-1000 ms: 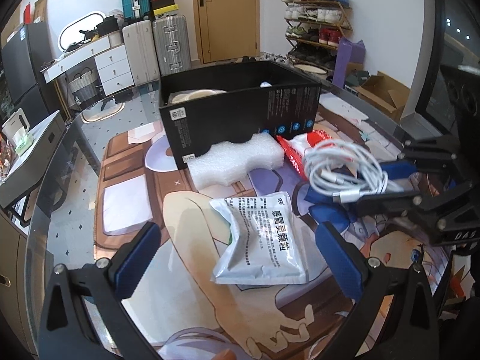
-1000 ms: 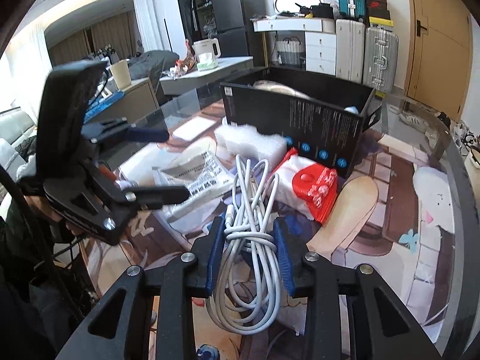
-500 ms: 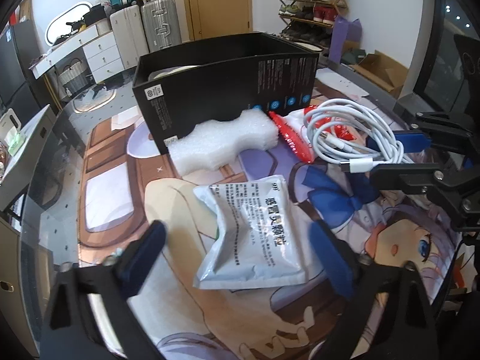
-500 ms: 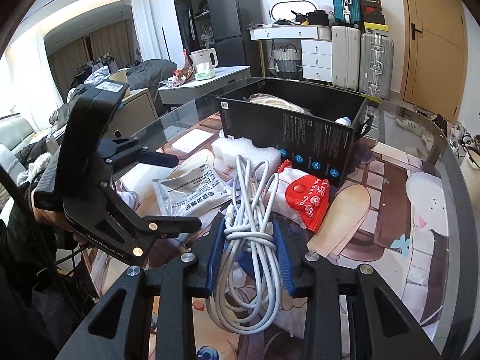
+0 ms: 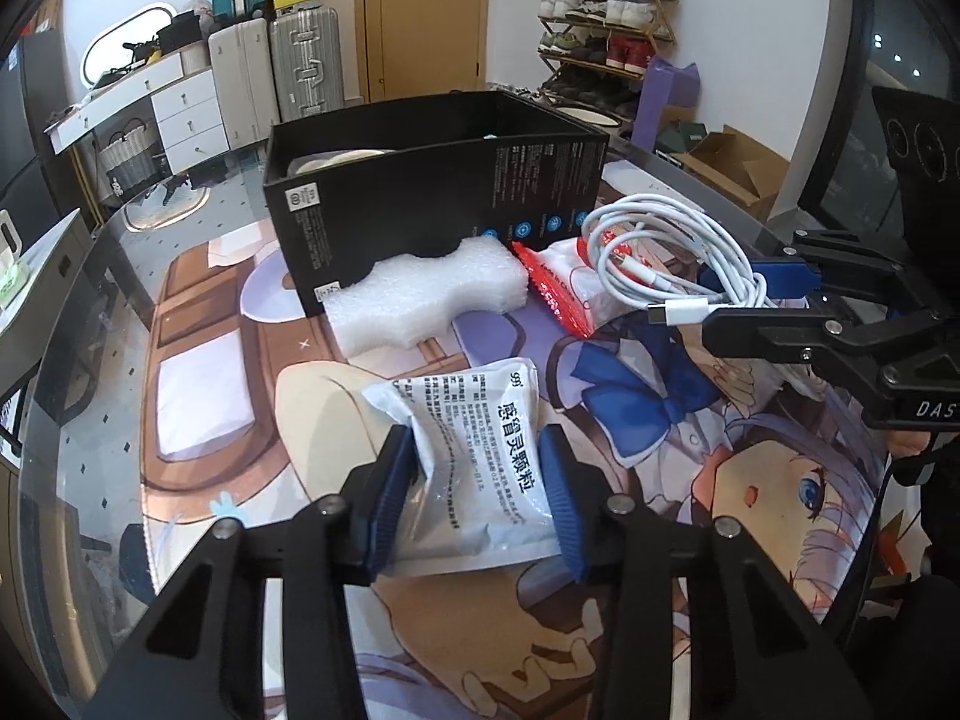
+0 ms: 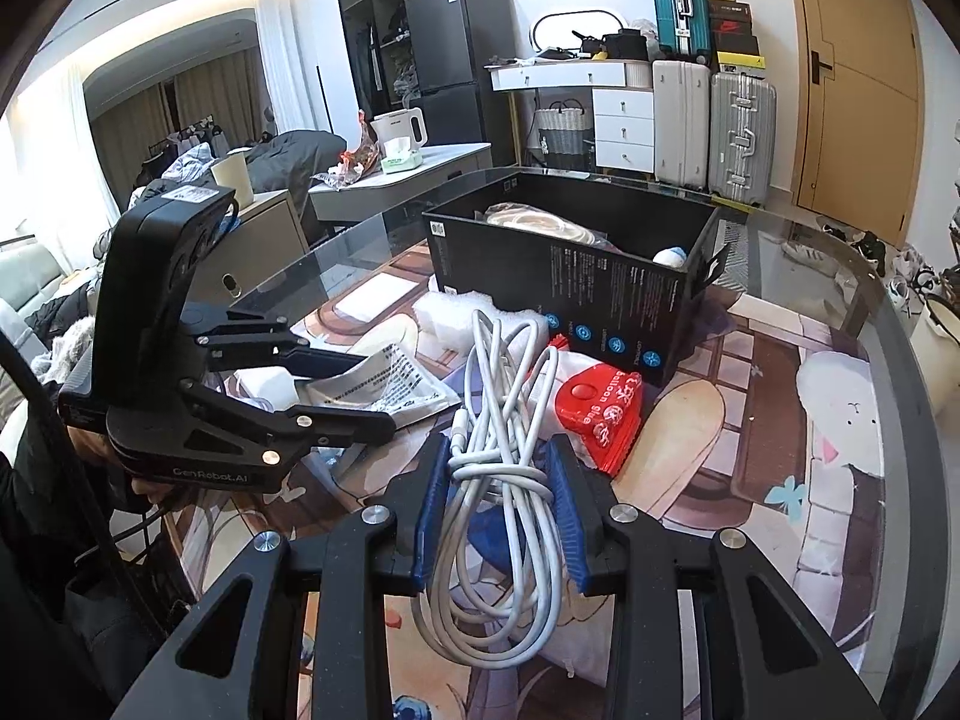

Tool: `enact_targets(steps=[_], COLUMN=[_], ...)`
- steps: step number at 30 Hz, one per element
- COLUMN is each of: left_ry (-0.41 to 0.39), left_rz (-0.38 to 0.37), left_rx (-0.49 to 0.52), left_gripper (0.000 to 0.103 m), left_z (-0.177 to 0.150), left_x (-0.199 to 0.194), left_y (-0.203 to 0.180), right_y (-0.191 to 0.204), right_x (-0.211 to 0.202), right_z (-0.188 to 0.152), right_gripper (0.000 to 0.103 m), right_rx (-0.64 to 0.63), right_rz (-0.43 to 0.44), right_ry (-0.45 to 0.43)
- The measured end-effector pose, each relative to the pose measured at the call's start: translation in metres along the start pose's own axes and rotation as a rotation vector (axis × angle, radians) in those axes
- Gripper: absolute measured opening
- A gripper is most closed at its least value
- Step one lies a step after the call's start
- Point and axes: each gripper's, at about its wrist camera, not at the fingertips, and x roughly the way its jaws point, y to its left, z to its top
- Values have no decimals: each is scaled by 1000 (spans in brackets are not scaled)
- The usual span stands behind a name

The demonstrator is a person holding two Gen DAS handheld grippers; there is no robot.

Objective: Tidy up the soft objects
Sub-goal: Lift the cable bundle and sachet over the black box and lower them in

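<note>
My left gripper (image 5: 477, 498) is shut on a white medicine sachet (image 5: 474, 450) printed with black text, its blue pads pinching the packet's sides just above the table mat. From the right wrist view that gripper (image 6: 360, 390) shows at the left with the sachet (image 6: 390, 387) between its fingers. A coiled white charging cable (image 6: 501, 450) is clamped in my right gripper (image 6: 498, 516), which is shut on it; the cable (image 5: 654, 264) also shows at the right in the left wrist view. An open black box (image 5: 432, 180) stands behind, with a cream item inside.
A white foam block (image 5: 426, 294) leans on the box front. A red and white balloon-glue bag (image 6: 600, 414) lies beside it. The glass table (image 6: 840, 276) carries a printed cartoon mat. Suitcases, drawers and a shoe rack stand beyond the table.
My left gripper's jaws have closed from wide open onto the sachet, and the gripper came slightly nearer to it. The right gripper kept hold of the cable without moving.
</note>
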Motion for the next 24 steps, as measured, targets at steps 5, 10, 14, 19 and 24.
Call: enact_targets(steps=[5,10,14,19,24], left_ry=[-25,-72,-124,-185,-240], left_rz=[-17,-19,-26,-15,1], left_rx=[-22,-42,-72,-98,-115], left_gripper=[42,42,42,42,42], left_z=[1,4,8,16,26], left_x=[-7,-19,-30,-44,-54], left_y=[4,9,14,21,25], right_y=[-1,-2,-3,-3,-1], right_x=[-2,-6,-10,-15,-17], right_z=[3,5,8,17,26], right_gripper=[33,33,33,33,33], right_rx=[2,6,12,18,20], right_rz=[-2,-5,-8,-13,-23], right_ry=[-16,-35,-55,-80,-103])
